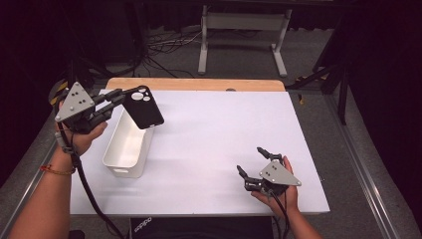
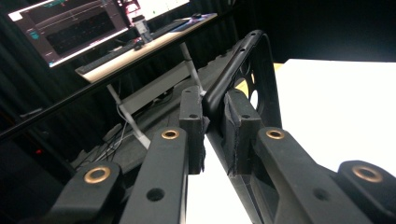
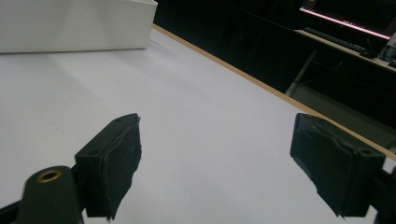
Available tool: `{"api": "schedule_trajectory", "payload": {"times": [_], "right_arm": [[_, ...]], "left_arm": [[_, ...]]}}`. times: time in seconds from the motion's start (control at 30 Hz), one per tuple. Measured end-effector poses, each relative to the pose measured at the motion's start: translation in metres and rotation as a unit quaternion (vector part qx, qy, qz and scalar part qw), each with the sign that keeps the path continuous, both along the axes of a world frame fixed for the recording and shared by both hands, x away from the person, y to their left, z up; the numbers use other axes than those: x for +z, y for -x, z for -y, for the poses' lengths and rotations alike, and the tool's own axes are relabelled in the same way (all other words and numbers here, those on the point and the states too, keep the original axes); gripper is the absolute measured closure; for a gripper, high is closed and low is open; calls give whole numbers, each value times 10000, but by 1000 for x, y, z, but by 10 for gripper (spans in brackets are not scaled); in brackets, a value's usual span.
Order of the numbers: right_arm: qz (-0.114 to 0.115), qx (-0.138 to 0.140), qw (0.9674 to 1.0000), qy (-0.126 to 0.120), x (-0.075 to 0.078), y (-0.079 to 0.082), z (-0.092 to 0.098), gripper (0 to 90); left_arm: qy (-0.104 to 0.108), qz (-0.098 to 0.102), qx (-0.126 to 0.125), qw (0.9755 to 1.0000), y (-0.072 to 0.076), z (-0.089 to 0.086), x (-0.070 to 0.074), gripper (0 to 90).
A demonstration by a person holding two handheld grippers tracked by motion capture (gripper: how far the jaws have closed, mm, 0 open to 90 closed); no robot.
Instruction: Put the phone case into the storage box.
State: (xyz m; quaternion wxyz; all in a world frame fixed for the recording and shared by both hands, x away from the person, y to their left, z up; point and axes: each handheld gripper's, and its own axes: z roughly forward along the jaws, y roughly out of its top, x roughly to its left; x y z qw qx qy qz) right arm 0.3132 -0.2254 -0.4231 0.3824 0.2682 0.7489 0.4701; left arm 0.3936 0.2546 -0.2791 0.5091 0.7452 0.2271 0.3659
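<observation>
A black phone case [image 1: 144, 107] with camera cut-outs hangs in the air over the far end of a white bin [image 1: 121, 162]. My left gripper [image 1: 121, 96] is shut on the case's edge. In the left gripper view the case [image 2: 261, 70] stands up between the two pads [image 2: 194, 126], pinched at its rim. My right gripper [image 1: 253, 160] rests low near the table's front right with its jaws wide open. In the right gripper view its pads [image 3: 114, 163] stand far apart over bare white table [image 3: 196, 121], with nothing between them.
The white bin [image 3: 74, 25] also appears at the top left of the right gripper view. A wooden strip [image 1: 194, 83] runs along the table's far edge. Beyond it are a desk frame [image 1: 244, 35] and cables on the floor. A monitor [image 2: 70, 28] stands on a desk behind.
</observation>
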Motion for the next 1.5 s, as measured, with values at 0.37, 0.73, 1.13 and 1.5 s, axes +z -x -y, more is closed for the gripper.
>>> {"api": "schedule_trajectory", "payload": {"times": [0.37, 0.73, 1.13, 1.5], "right_arm": [[-22, -8, 10000, 13, 0, -1, -1, 172], [-18, -63, 10000, -7, 0, -2, 0, 170], [-96, -69, 9999, -10, -2, -6, -1, 160], [-133, 108, 9999, -10, -2, -7, -3, 145]], "left_arm": [[41, 23, 188, 9998, -1, -11, 3, 799], [8, -39, 318, 9995, -11, -23, 5, 799], [3, -142, 477, 9988, -26, -35, -1, 799], [-260, -263, 523, 9979, -49, -29, -14, 799]]}}
